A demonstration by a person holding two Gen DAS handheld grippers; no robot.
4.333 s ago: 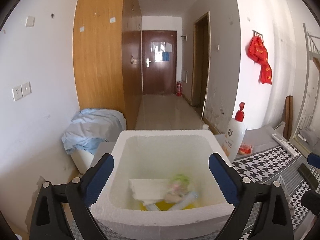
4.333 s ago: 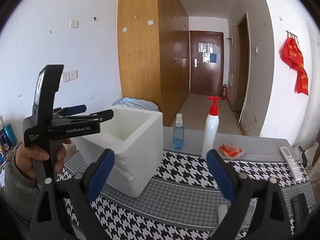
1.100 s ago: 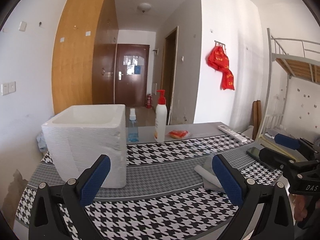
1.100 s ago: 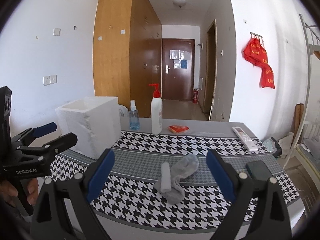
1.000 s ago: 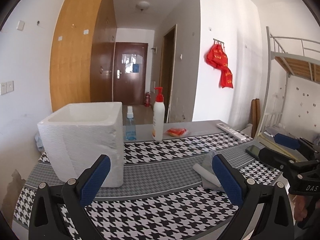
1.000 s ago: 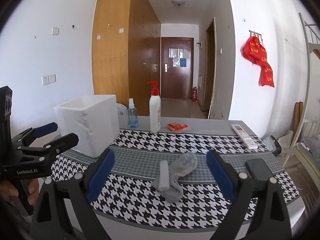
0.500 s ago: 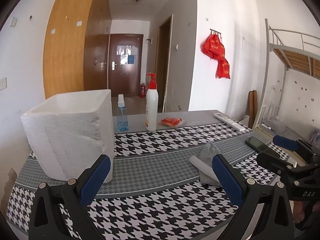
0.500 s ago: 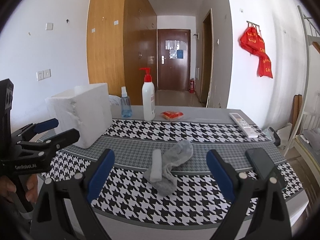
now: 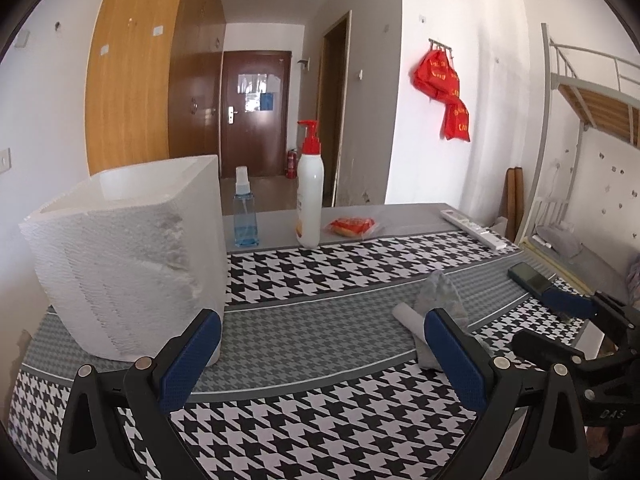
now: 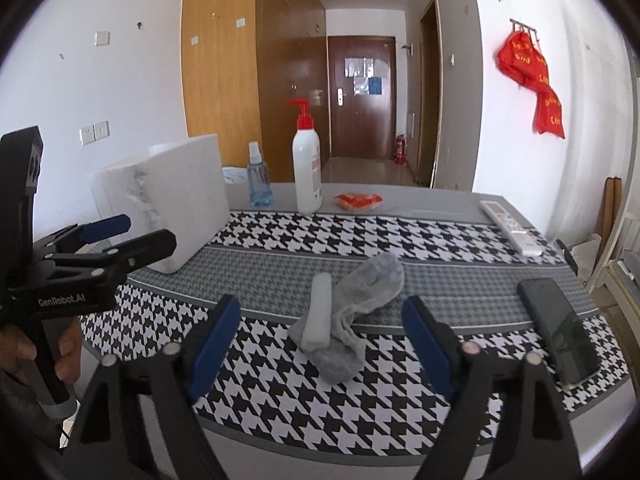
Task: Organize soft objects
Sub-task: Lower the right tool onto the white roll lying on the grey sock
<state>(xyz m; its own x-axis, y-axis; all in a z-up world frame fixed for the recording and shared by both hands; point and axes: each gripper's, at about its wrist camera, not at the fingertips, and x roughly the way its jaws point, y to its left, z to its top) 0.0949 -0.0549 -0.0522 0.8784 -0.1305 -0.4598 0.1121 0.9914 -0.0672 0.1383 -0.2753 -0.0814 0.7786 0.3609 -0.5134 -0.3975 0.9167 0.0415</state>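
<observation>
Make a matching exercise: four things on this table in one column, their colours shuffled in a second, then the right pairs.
1. sock
2. foam box
3. spray bottle
4. snack packet

A. orange-red
B. white
C. grey
D. clear blue

Pairs: 1-C, 2-B, 3-D, 4-A

Dorm-style home: bunk bed (image 9: 592, 96), wardrobe (image 10: 248, 68), hallway entrance door (image 10: 362, 96).

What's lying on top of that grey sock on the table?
A small white rolled cloth lies across the grey sock, near its middle. The part of the sock under the roll is covered. Nothing else rests on it.
</observation>
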